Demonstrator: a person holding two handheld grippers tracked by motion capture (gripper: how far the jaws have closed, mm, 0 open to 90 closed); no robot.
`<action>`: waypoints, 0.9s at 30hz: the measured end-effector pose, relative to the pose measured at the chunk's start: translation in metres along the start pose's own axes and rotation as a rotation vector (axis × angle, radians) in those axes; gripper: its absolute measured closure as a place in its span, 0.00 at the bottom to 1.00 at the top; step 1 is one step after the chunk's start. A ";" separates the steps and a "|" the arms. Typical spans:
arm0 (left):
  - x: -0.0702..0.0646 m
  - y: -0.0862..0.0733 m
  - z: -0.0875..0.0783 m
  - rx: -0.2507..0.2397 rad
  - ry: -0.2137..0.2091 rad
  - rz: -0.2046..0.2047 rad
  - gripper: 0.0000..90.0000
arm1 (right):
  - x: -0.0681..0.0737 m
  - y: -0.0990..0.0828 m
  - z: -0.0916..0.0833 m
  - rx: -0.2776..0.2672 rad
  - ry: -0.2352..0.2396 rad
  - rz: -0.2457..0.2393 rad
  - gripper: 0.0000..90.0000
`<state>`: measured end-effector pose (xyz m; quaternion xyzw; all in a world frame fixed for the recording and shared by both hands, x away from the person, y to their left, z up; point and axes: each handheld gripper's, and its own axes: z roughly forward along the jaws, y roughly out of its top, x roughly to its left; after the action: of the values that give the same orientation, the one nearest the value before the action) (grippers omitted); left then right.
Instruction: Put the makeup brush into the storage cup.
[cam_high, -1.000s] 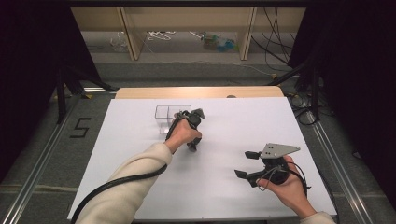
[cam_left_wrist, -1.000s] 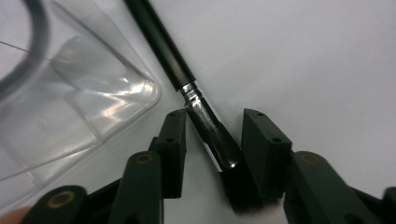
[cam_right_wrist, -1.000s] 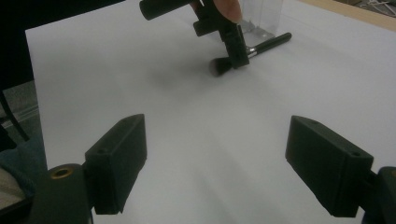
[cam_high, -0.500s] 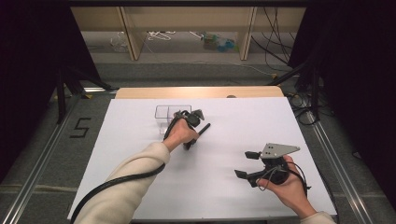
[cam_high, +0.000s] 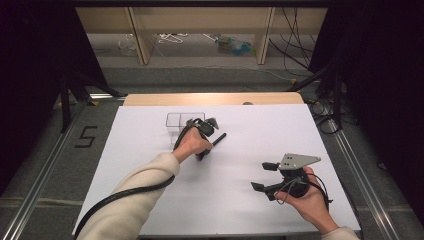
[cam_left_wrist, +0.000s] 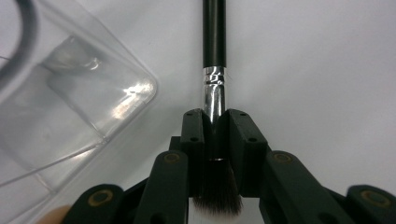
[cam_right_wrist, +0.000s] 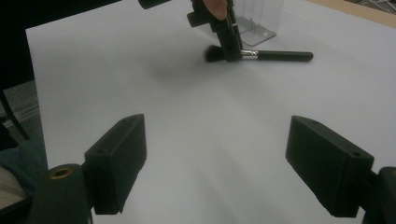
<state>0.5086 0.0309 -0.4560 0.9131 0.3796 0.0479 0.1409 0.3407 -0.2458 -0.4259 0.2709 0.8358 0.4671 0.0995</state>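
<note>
Clamping brush (cam_left_wrist: 214, 100) ferrule between left jaws

brush (cam_left_wrist: 214, 51) handle end: cut off by top edge, left gripper view
brush bristles: partly hidden betw. left tool (cam_left_wrist: 215, 135) pads, tips run past bottom edge
clear box (cam_left_wrist: 60, 107): cropped at left + top edges
brush in high view: mostly under left hand (cam_high: 192, 144)
shelf clutter (cam_high: 230, 44): too small to tell
</note>
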 end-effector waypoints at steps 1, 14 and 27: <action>-0.001 0.000 -0.002 -0.004 0.002 0.006 0.85 | 0.000 0.000 0.000 0.000 0.000 0.001 0.24; -0.006 -0.016 -0.026 -0.058 0.002 0.113 0.85 | 0.001 0.000 0.001 -0.002 0.006 -0.030 0.25; -0.015 -0.048 -0.054 -0.082 -0.014 0.210 0.85 | 0.003 0.000 0.004 0.002 0.028 -0.070 0.25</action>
<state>0.4547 0.0644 -0.4187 0.9417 0.2785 0.0716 0.1749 0.3399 -0.2407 -0.4275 0.2349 0.8465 0.4662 0.1040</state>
